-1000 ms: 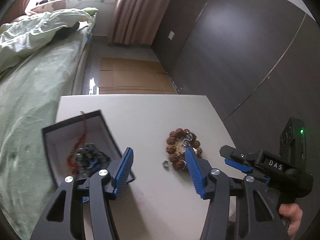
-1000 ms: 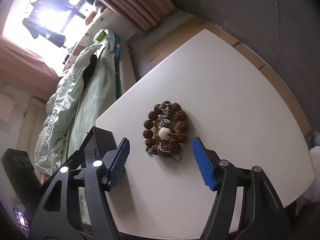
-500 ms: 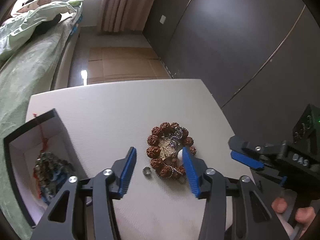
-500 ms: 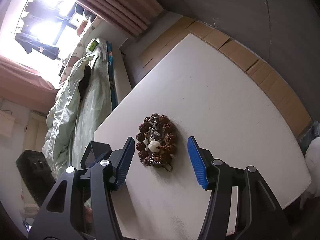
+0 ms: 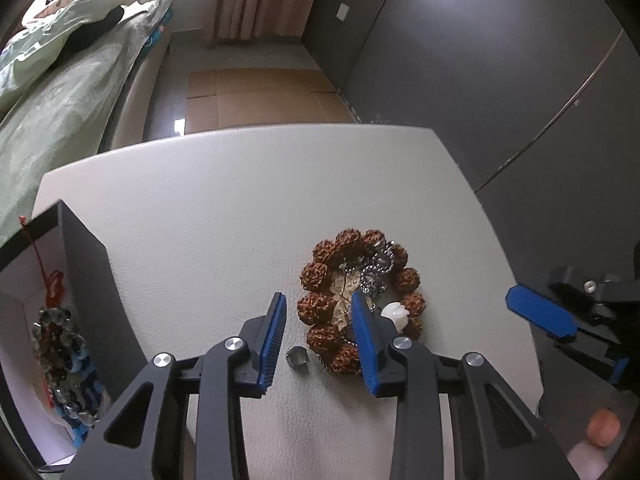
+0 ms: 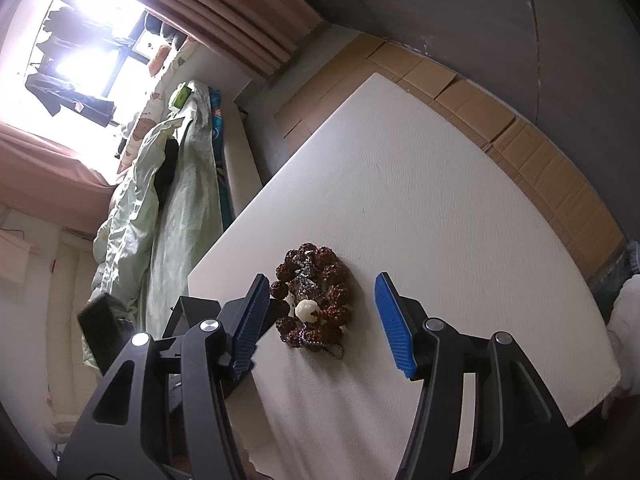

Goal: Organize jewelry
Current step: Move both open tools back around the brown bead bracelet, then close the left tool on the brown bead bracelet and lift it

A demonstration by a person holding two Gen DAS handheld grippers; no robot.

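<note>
We judge our left gripper (image 5: 318, 338) hangs low over the white table (image 5: 240, 208) to pick from the loose pile, its jaws partly open and empty around the small silver ring (image 5: 297, 357) beside the brown bead bracelet (image 5: 360, 300). The open box (image 5: 86, 276) at near left already holds beads. Our right gripper (image 6: 318, 320), wide open and empty, is tilted down at the bracelet from the right.

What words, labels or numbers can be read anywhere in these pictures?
None can be read.
The right gripper body shows no legible label in the left wrist view; it is blurred.
The box, brown bead bracelet and table carry no text.
</note>
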